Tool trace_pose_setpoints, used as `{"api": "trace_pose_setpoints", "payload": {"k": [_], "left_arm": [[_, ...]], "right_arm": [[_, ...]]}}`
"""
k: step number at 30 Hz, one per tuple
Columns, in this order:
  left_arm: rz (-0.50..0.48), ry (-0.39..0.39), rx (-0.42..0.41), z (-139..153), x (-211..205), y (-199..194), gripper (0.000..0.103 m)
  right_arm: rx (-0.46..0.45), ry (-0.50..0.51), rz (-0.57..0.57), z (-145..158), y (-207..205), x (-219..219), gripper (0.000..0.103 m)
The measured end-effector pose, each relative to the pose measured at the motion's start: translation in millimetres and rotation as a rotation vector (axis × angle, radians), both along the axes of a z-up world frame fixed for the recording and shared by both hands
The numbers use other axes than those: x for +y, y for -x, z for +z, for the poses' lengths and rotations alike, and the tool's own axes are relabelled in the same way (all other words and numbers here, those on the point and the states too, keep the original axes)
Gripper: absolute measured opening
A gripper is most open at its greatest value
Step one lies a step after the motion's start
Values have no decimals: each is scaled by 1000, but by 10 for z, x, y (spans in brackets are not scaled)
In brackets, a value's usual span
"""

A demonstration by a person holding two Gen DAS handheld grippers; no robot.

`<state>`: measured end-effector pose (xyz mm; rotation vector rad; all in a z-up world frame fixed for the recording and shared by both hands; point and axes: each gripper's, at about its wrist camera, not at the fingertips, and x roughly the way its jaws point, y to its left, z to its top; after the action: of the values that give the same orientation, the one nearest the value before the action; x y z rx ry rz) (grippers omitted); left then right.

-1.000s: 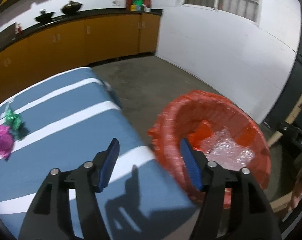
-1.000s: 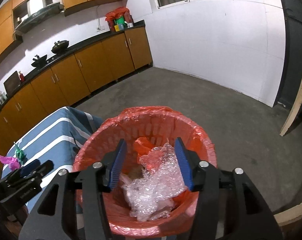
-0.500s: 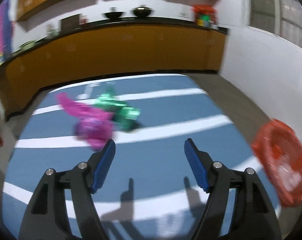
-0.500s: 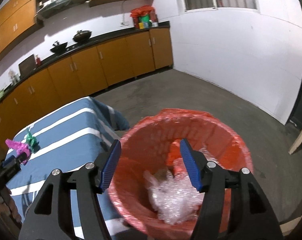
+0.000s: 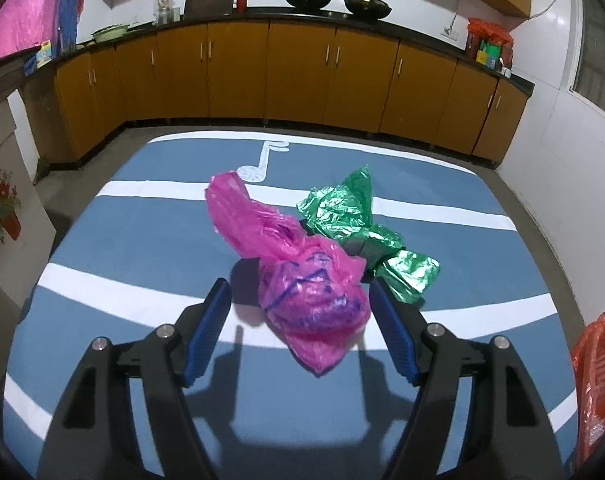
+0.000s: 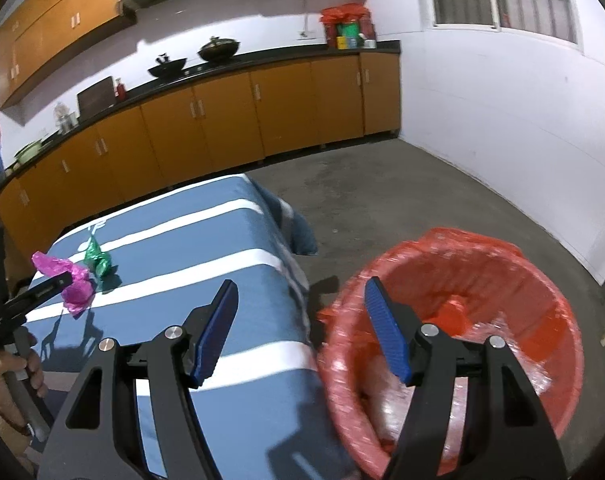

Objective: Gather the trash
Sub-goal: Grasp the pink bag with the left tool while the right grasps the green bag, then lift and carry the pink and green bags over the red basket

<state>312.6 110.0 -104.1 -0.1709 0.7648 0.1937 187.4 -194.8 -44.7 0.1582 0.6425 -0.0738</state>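
A kitchen with orange cabinets (image 5: 302,76) along the far wall surrounds a table under a blue cloth with white stripes (image 5: 142,248). Off its right edge stands the red-lined bin (image 6: 482,320), crumpled clear plastic already inside. On the cloth lie a pink plastic bag (image 5: 302,280) and, touching its far right side, a green foil wrapper (image 5: 362,232).

The step looks like reaching for the pink bag; next the jaws should settle around its bulk and close.

The left gripper (image 5: 300,294) is spread wide, straddling the bag, with its right pad seemingly against it. The right gripper (image 6: 300,294), equally wide, holds nothing beside the bin.
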Motion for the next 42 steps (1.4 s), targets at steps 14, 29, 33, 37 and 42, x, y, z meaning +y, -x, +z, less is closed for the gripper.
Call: {"api": "trace_pose_setpoints", "payload": {"k": [14, 29, 33, 37, 42], "left_arm": [[-56, 14, 25, -159, 200, -153, 46], [89, 11, 17, -124, 1199, 136, 43], [94, 20, 19, -117, 1269, 148, 44], [90, 17, 24, -113, 1286, 146, 45], [82, 7, 30, -106, 1221, 121, 44]], "right_arm": [[-12, 12, 180, -14, -463, 819, 66], [75, -40, 480, -310, -1310, 2113, 65], [133, 0, 512, -449, -1514, 2373, 63], [208, 28, 528, -599, -1603, 2457, 50], [242, 21, 517, -631, -1515, 2304, 37]]}}
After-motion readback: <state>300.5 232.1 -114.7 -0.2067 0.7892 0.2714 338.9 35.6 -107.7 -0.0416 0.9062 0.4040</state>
